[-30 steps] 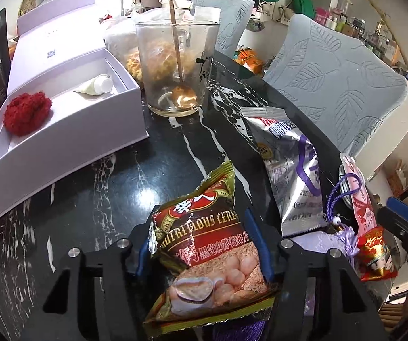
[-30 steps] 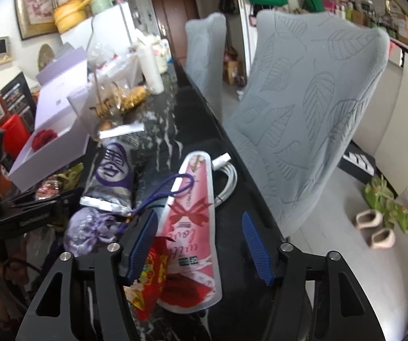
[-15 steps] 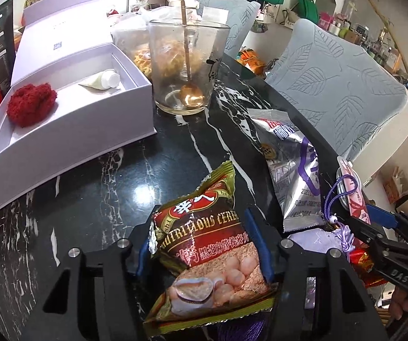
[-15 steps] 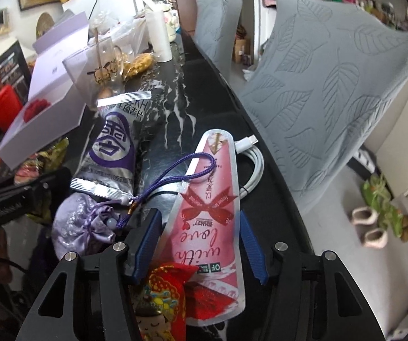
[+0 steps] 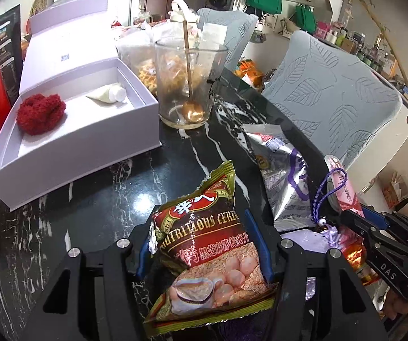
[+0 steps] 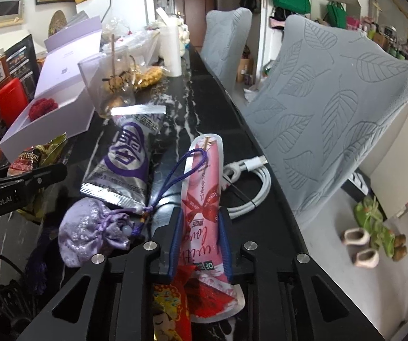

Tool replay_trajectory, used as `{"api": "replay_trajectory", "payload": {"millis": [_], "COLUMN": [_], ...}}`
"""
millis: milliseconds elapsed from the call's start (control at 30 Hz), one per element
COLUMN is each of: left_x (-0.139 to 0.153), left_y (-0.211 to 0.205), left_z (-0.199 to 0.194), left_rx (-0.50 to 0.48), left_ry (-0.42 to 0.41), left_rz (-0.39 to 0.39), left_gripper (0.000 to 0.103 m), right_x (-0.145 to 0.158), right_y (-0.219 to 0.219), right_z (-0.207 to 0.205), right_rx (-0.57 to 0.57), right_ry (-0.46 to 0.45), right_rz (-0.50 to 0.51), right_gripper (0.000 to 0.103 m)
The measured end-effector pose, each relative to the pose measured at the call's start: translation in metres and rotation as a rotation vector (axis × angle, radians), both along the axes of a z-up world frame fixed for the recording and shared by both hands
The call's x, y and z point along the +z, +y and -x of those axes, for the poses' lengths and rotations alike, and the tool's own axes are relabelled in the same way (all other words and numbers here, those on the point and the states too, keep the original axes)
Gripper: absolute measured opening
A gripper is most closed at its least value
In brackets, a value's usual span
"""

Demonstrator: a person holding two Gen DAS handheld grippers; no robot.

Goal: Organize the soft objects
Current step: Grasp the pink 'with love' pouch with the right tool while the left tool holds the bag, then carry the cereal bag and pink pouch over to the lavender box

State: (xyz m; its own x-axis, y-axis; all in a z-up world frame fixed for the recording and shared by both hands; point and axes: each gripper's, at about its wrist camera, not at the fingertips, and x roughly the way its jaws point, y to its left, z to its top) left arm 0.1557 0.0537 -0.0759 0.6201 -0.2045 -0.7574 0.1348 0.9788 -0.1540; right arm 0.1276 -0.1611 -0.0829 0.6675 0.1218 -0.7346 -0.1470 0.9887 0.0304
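My left gripper (image 5: 204,244) is shut on a red and gold cereal packet (image 5: 206,250), held above the black marble table (image 5: 96,204). My right gripper (image 6: 199,241) is shut on a pink pouch (image 6: 202,187) lying near the table's right edge. A lilac drawstring sachet (image 6: 90,233) lies just left of it, and a silver and purple snack bag (image 6: 124,156) lies beyond. A red printed packet (image 6: 172,298) sits under the right gripper. An open white box (image 5: 70,130) holds a red fuzzy ball (image 5: 40,112) and a white tube (image 5: 108,95).
A glass jar (image 5: 189,85) with a spoon stands behind the box. A white cable (image 6: 249,187) is coiled right of the pink pouch. Two grey chairs (image 6: 331,108) stand close along the table's right edge. A red container (image 6: 10,99) stands at the far left.
The right gripper's jaws have closed from wide open onto the pink pouch. The left gripper has kept hold of the cereal packet and shifted slightly toward the box.
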Motion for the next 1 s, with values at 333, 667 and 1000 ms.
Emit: {"api": "replay_trajectory", "payload": {"millis": [333,667,1000], "left_x": [0.022,0.049,0.063], "left_y": [0.008,0.025,0.056], "left_z": [0.008,0.017,0.032], "left_rx": [0.025,0.064,0.149], "left_ry": [-0.062,-0.139,-0.173], "left_rz": [0.011,0.015,0.007], "left_gripper": [0.057,0.057,0.057], "right_x": [0.025,0.052,0.067], "right_y": [-0.002,0.018,0.054], "right_z": [-0.001,-0.006,-0.007], "right_rx": [-0.015,0.030,0.135], "right_ry": [-0.093,-0.177,-0.219], "right_rz": [-0.039,-0.058,-0.068], "right_gripper": [0.023,0.023,0.023]}}
